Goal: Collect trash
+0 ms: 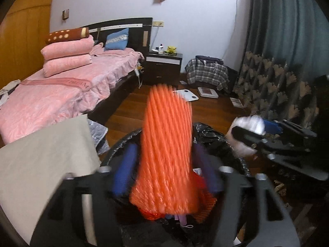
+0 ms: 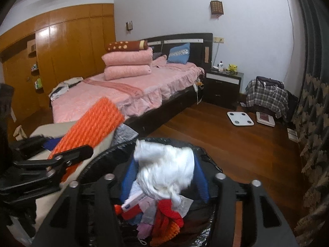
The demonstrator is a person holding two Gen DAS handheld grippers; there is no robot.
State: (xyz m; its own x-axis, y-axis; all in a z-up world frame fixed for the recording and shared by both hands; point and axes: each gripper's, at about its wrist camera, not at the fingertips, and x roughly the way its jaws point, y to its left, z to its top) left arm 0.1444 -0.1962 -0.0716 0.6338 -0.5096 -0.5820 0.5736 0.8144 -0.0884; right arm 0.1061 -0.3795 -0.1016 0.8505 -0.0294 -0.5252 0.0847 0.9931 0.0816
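My left gripper [image 1: 164, 164] is shut on an orange foam net sleeve [image 1: 168, 144] and holds it above the black-lined trash bin [image 1: 213, 131]. The sleeve also shows in the right wrist view [image 2: 92, 125]. My right gripper [image 2: 164, 177] is shut on a crumpled white plastic wad [image 2: 166, 173], over the same bin [image 2: 148, 142]; the wad shows in the left wrist view [image 1: 248, 127]. The bin holds red netting [image 2: 170, 212], paper scraps and other trash.
A pink-covered bed [image 2: 127, 94] stands at the left with folded pink blankets. A beige cushion [image 1: 41, 154] sits beside the bin. A dark nightstand [image 2: 224, 86], a white scale [image 2: 239, 118], a plaid-covered bag [image 2: 267, 96] and a curtain [image 2: 312, 123] line the wood floor.
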